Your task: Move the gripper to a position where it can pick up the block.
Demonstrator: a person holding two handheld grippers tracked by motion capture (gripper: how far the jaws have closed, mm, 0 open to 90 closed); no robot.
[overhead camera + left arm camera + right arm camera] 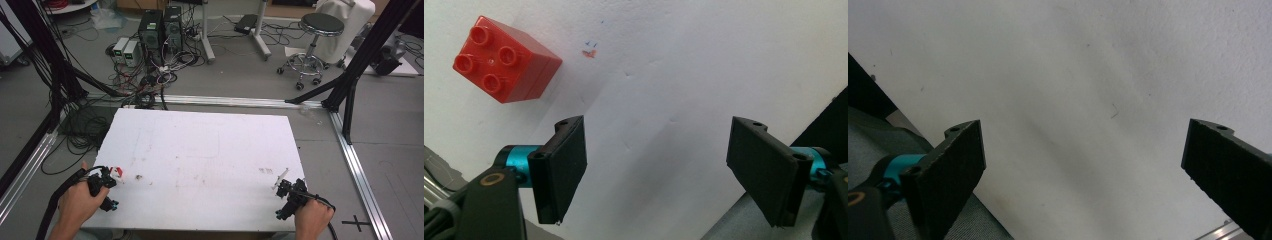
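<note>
White rectangular foam-board tabletop [210,150], scuffed, with faint marks and a small blue-and-red scribble visible in the left gripper view. Small red plastic four-stud building brick [506,59] sits on the tabletop near its left edge, studs up; in the high view it shows as a red-and-white speck [116,172] just beside the left hand-held gripper [102,186].

Left hand-held gripper [659,170]: jaws spread wide, nothing between them, black pads [561,167] on teal mounts. The brick lies ahead and off to the left of the left jaw, not touching it. The person's left hand [77,202] holds this gripper at the near-left corner of the tabletop, black cable trailing back.

Right hand-held gripper [290,192] is at the near-right corner of the tabletop, held by the person's right hand [312,217]. In the right gripper view [1083,170] its jaws are also wide apart and empty, bare white board under them, tabletop edge at lower left. The two grippers are well apart, at opposite sides.

Beyond the tabletop: grey floor, tangled black cables [150,75], two dark computer towers [160,27], a round black stool on a chrome wheeled base [312,45], black frame struts and aluminium rails [360,170].
</note>
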